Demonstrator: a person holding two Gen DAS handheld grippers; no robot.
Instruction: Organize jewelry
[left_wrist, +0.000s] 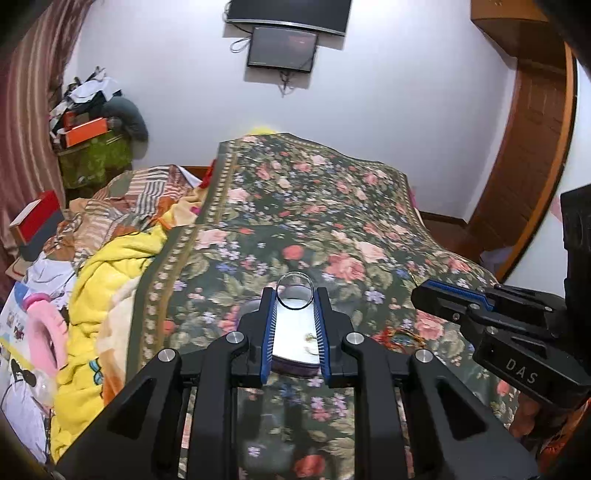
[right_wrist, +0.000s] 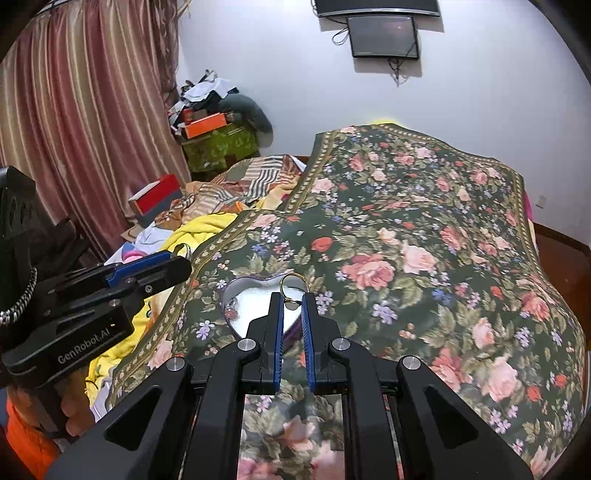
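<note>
**Each gripper holds a ring over the heart-shaped tin**

In the left wrist view, the left gripper (left_wrist: 295, 295) is narrowed on a clear glassy ring (left_wrist: 294, 291), pinched between its blue-lined fingertips (left_wrist: 270, 299). The ring stands on edge, its opening facing the camera, its axis running along the fingers. Beneath it lies the silver tin (left_wrist: 291, 338), of which only a strip shows between the fingers here; a small gold piece (left_wrist: 310, 336) rests on its floor, too small to make out.

The right wrist view shows what that view hides: the tin (right_wrist: 255, 306) is heart-shaped, its lobes pointing away from the camera. The right gripper (right_wrist: 293, 299) is closed to a slim gap on a gold ring (right_wrist: 291, 286), upright, hoop rising above the fingertips, opening facing the camera, over the tin's right lobe.

Each view catches the other gripper at its edge. The tin sits on a floral bedspread (right_wrist: 406, 240), with a yellow blanket (left_wrist: 99, 280) crumpled to its left.
</note>
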